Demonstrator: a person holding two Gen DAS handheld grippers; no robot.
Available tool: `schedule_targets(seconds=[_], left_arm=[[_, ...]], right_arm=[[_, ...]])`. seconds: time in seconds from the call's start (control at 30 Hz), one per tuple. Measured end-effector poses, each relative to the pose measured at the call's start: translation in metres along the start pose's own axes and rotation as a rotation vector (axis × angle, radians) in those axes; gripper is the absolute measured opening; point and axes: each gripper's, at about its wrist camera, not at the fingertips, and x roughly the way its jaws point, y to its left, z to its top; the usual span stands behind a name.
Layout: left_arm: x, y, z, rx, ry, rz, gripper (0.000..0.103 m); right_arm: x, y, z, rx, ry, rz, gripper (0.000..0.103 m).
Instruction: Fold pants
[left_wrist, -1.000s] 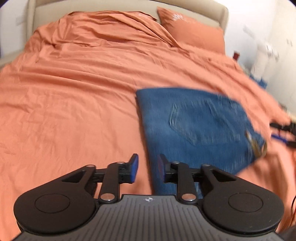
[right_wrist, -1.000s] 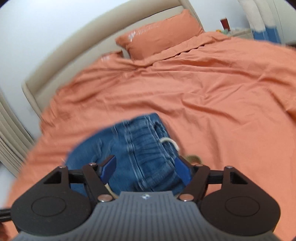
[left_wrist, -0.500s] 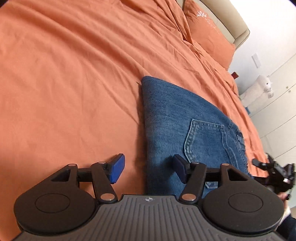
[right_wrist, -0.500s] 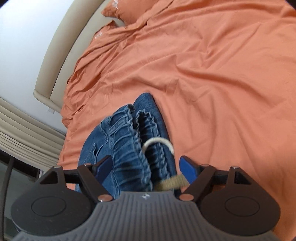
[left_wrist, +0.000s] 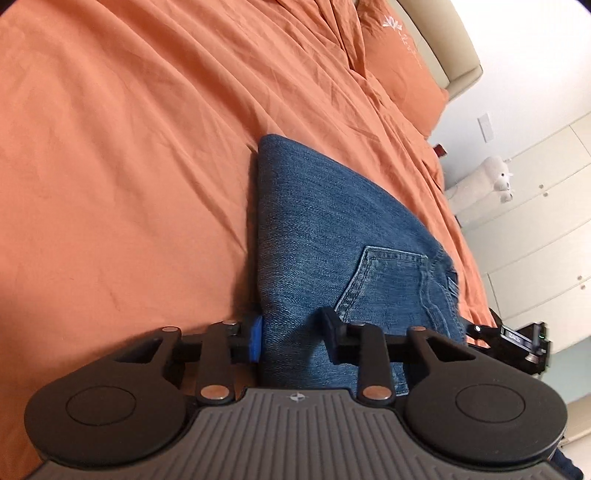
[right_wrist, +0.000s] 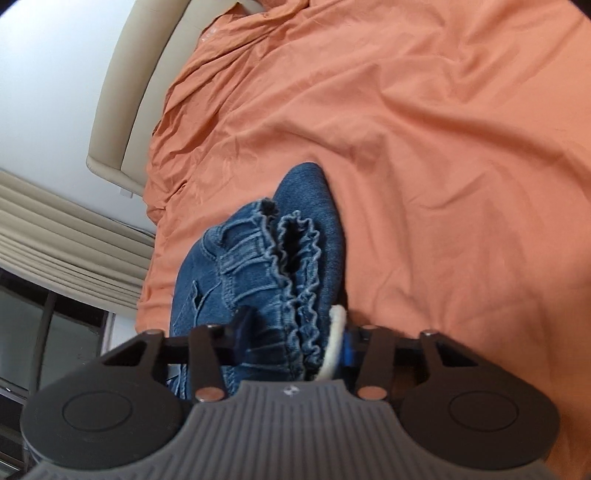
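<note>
We've dropped both sets of tongs down onto the jeans, and their jaws have just closed. Left tongs clamp the folded edge; right tongs pinch the ruffled waistband beside one white drawstring. One pair of jeans, folded, lies on the orange bedspread. One pillow far off, with wide bare bed all around.
</note>
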Motion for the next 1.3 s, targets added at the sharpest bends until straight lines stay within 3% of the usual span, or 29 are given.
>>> schedule_targets(seconds=[0.13, 0.27, 0.47, 0.67, 0.83, 1.03, 1.3], left_arm=[[-0.009, -0.019, -0.003, 0.057, -0.053, 0.045, 0.011], [-0.02, -0.04, -0.006, 0.116, -0.087, 0.103, 0.008], [-0.057, -0.057, -0.007, 0.166, -0.118, 0.101, 0.007], [-0.117, -0.055, -0.001, 0.198, -0.159, 0.145, 0.006], [-0.19, -0.035, 0.006, 0.22, -0.2, 0.214, 0.006], [-0.263, -0.005, 0.014, 0.256, -0.231, 0.333, 0.006], [-0.295, 0.041, 0.033, 0.237, -0.239, 0.419, 0.006]], right_arm=[[-0.009, 0.032, 0.0, -0.111, -0.008, -0.058, 0.026], [-0.017, 0.07, 0.0, -0.184, -0.021, -0.111, 0.02], [-0.033, 0.134, -0.014, -0.284, -0.038, -0.154, 0.019], [-0.03, 0.188, -0.048, -0.335, -0.032, -0.133, 0.018], [0.004, 0.224, -0.088, -0.317, -0.02, -0.043, 0.018], [0.073, 0.267, -0.129, -0.307, 0.04, 0.061, 0.018], [0.162, 0.307, -0.163, -0.302, 0.122, 0.131, 0.018]])
